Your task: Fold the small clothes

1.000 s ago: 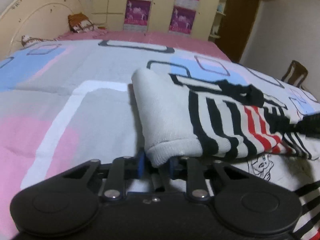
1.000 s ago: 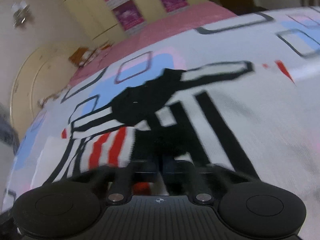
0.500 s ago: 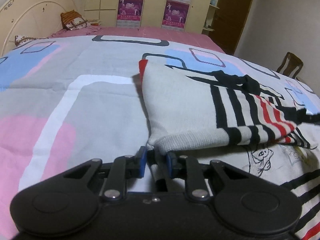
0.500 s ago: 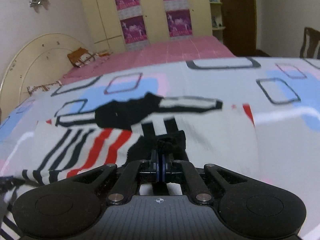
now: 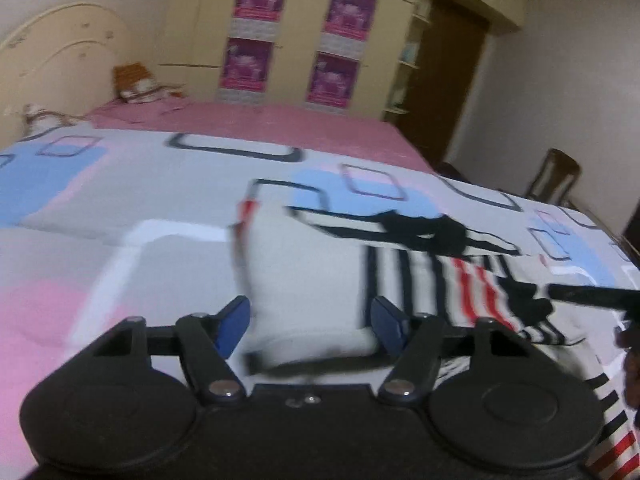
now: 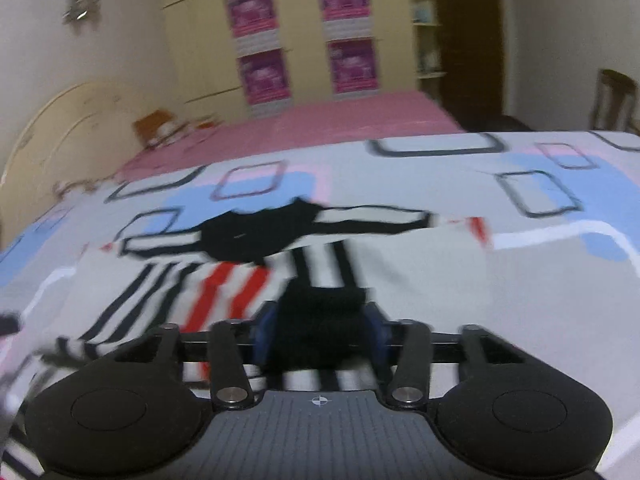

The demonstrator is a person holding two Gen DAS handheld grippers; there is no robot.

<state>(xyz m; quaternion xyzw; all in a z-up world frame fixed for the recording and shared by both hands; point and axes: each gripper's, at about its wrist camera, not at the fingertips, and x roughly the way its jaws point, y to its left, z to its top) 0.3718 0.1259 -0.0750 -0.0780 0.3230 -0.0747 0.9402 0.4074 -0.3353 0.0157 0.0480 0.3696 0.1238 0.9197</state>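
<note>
Both tongs (image 5: 310, 322) (image 6: 320, 332) agape over sweater (image 5: 320, 280).

Grey sweater (image 5: 304, 264) striped black and red; blue-padded claws.

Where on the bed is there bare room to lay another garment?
Bare quilt lies left of the striped sweater, up to the pink sheet, and right of it in the right view. Crowded by both open tongs.
</note>
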